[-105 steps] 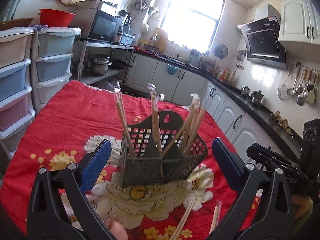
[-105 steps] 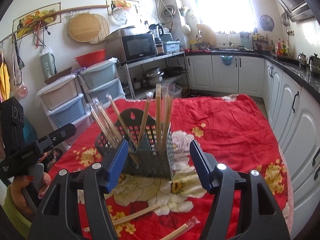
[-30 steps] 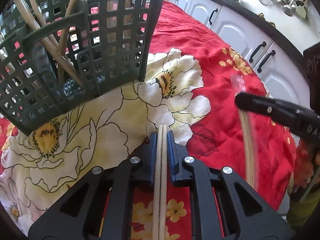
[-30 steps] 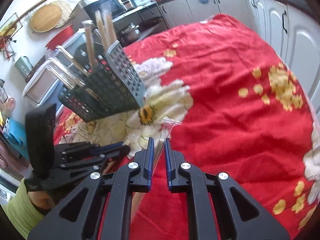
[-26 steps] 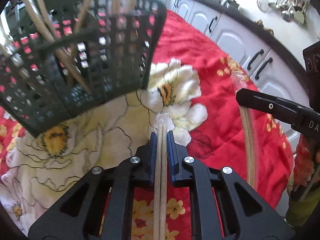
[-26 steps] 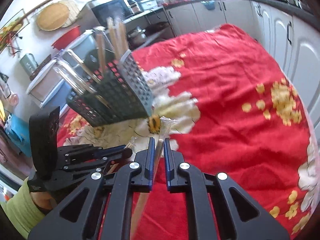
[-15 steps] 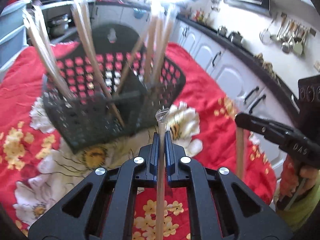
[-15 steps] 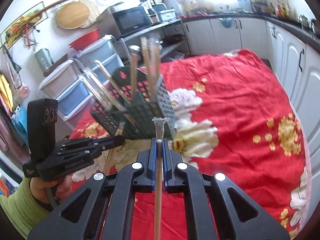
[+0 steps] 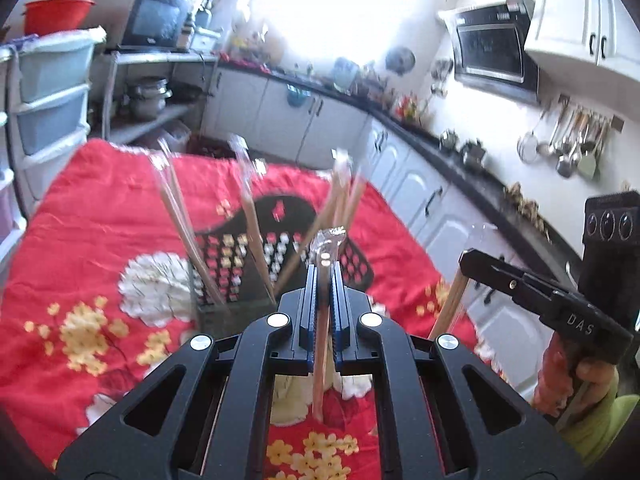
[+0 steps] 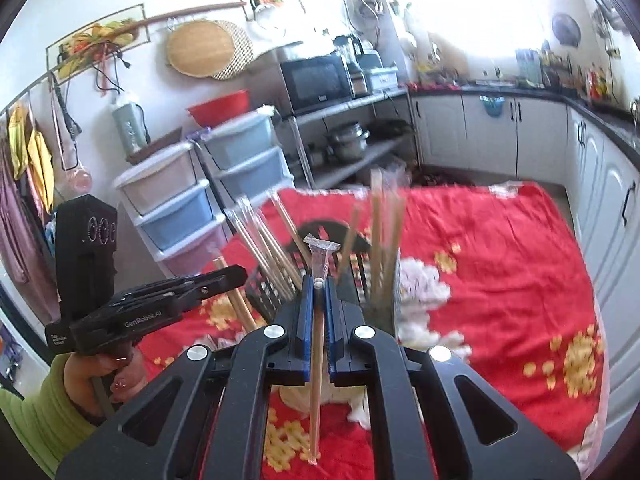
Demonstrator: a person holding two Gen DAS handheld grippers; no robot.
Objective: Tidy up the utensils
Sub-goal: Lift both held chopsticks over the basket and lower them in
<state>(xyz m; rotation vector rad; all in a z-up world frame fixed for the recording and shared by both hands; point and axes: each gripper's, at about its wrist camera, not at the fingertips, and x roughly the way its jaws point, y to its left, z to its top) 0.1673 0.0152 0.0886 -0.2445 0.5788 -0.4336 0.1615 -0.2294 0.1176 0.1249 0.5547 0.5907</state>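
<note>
A dark mesh utensil basket [image 9: 244,276] stands on the red flowered tablecloth [image 9: 92,216] with several wrapped chopstick pairs upright in it. My left gripper [image 9: 324,272] is shut on a wrapped chopstick pair [image 9: 320,356], held above the table in front of the basket. My right gripper [image 10: 318,280] is shut on another wrapped chopstick pair [image 10: 316,392], also raised before the basket [image 10: 360,280]. Each gripper shows in the other's view: the right one [image 9: 520,284] at right, the left one [image 10: 168,300] at left.
Plastic drawer units [image 10: 188,208] stand left of the table. A metal shelf with a microwave [image 10: 316,76] is behind. White cabinets [image 9: 432,204] and a dark counter run along the right. Hanging utensils [image 9: 568,144] are on the wall.
Both grippers closed on chopstick pairs lying on the cloth and lifted them. They have risen higher and tilted up, so the basket now sits lower and farther in both views.
</note>
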